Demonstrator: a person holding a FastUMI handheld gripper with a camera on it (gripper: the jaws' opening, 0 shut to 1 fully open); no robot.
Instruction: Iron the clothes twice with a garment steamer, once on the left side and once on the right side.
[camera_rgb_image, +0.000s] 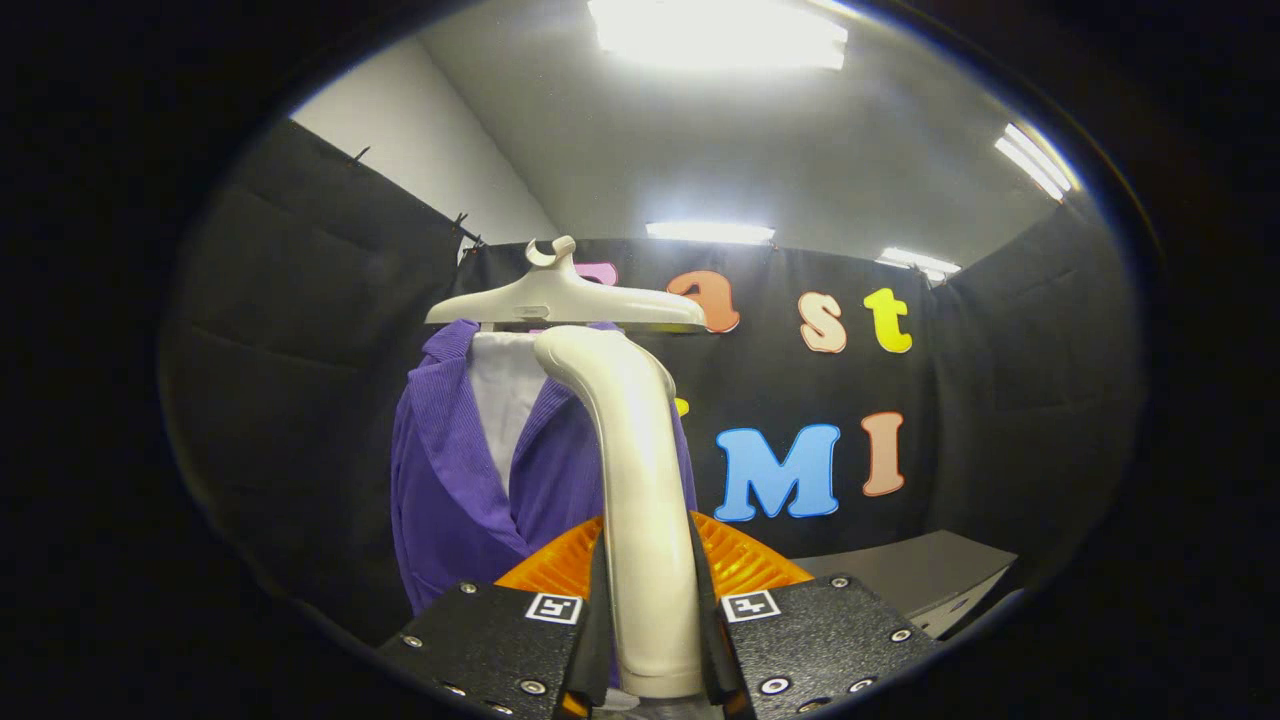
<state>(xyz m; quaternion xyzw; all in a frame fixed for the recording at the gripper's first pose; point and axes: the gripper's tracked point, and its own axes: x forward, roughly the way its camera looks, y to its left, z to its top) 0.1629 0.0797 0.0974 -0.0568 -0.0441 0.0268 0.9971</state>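
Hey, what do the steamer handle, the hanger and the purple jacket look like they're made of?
Steamer handle, clamped between the gripper fingers: probably hard plastic, cream, smooth with a soft sheen. Hanger: likely the same moulded plastic, matte cream. Purple jacket: fabric with fine vertical ribs, seemingly corduroy or a rib knit.

Cream steamer handle (645, 500) upright, head near purple garment (460, 490) hanging on cream hanger (565, 300).

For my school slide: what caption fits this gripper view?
Hand-held gripper shut on a steamer handle before a purple jacket on a hanger.
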